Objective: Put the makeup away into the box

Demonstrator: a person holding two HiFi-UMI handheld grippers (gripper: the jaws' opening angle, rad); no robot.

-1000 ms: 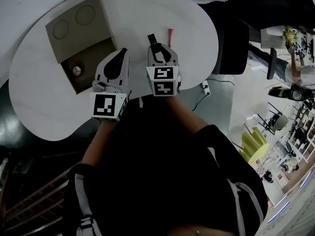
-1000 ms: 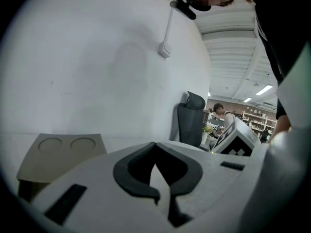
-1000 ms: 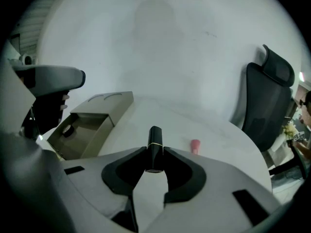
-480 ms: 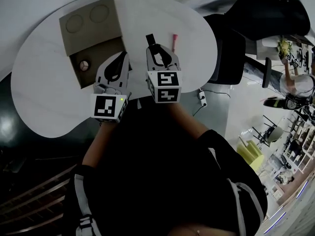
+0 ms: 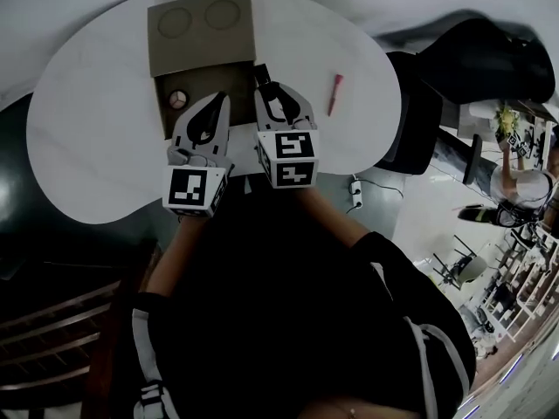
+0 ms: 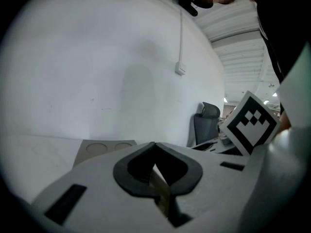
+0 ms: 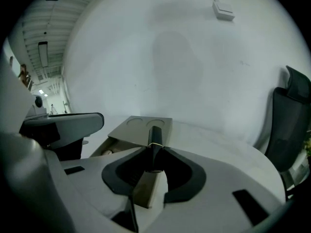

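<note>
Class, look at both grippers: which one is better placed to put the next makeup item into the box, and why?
Right. The right gripper is shut on a black makeup tube, right by the open box. The left gripper is shut with nothing in it.

The box (image 5: 199, 26) is set on the table (image 5: 87, 138), ahead of the left gripper (image 5: 208, 116) and the right gripper (image 5: 279, 103); a round item (image 5: 177, 99) is lodged inside it, left of the left gripper; a slim stick (image 5: 334, 92) is laid on the table, right of the right gripper; a tube (image 5: 260, 71) is held between that gripper's jaws.
</note>
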